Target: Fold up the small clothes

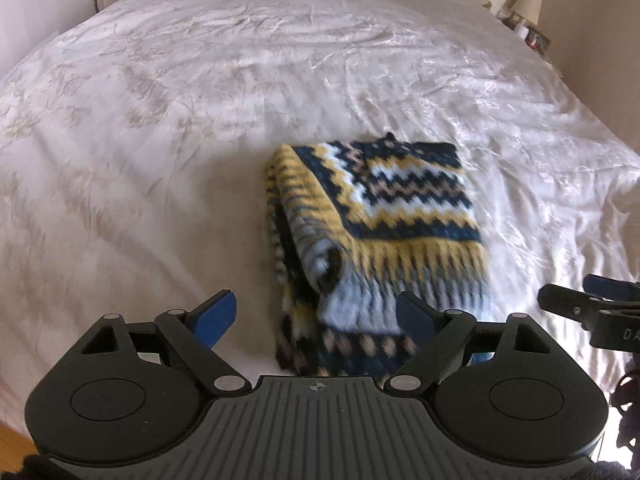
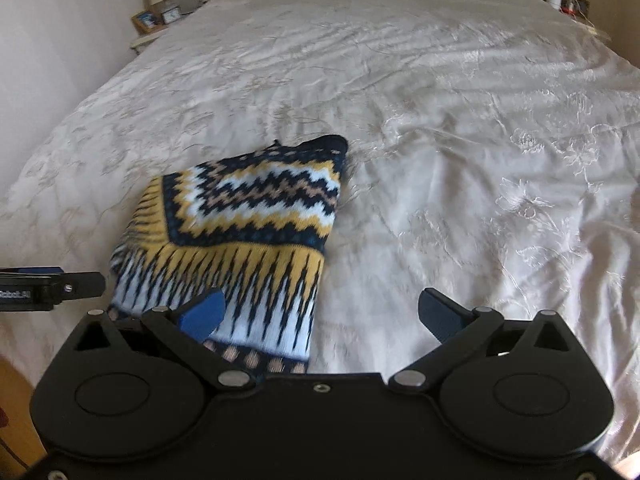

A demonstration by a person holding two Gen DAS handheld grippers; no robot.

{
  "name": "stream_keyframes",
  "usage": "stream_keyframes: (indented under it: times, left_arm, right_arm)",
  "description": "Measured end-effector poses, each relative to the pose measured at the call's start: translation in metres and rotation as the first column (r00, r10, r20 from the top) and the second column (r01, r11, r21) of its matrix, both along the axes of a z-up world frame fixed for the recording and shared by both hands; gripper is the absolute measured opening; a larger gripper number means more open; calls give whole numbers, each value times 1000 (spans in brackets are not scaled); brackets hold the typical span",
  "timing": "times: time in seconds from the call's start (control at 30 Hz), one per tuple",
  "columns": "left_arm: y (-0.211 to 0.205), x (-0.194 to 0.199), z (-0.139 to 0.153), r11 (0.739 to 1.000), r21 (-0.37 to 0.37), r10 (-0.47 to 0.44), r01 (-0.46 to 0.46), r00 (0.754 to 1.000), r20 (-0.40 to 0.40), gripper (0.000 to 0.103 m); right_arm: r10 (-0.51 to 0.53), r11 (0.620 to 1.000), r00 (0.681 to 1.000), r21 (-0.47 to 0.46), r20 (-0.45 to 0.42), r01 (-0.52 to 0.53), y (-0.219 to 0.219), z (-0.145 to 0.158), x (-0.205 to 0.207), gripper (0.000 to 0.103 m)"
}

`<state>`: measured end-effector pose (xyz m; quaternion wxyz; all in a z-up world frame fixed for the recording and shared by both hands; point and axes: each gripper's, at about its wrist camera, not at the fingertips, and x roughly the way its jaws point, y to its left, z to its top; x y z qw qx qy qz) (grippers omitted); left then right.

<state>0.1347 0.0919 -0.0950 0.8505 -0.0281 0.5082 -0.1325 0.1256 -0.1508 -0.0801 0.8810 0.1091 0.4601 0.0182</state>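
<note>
Both my grippers, left (image 1: 316, 322) and right (image 2: 320, 316), gape empty over the near end of the folded sweater (image 1: 376, 232) on the bed (image 1: 160, 120); it looks soft, thick and floppy, best pinched at a doubled edge.

Black ribbed left gripper (image 1: 316, 316), blue fingers (image 1: 218, 316), possibly padded.

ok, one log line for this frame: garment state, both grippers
sweater: folded, lying on bed | left gripper: open, empty | right gripper: open, empty | contact: none visible
</note>
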Motion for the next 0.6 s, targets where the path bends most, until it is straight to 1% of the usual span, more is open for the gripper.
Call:
stream_keyframes:
  times: [0.17,0.27,0.43,0.6]
  left_arm:
    - [-12,-32,12,1000,4,-9,9,1000,23,86]
    - [-16,-46,20,1000,14,11,-11,999,32,86]
    - [-23,-66,34,997,67,36,-41,997,75,85]
    - [-27,-80,42,987,145,59,-73,993,101,85]
  right_arm:
    - [5,1000,999,18,40,-6,4,16,-28,103]
    - [9,1000,998,23,61,-10,8,23,-42,102]
    - [19,999,996,28,88,-21,18,33,-60,102]
    - [15,999,993,27,116,-18,24,43,-73,102]
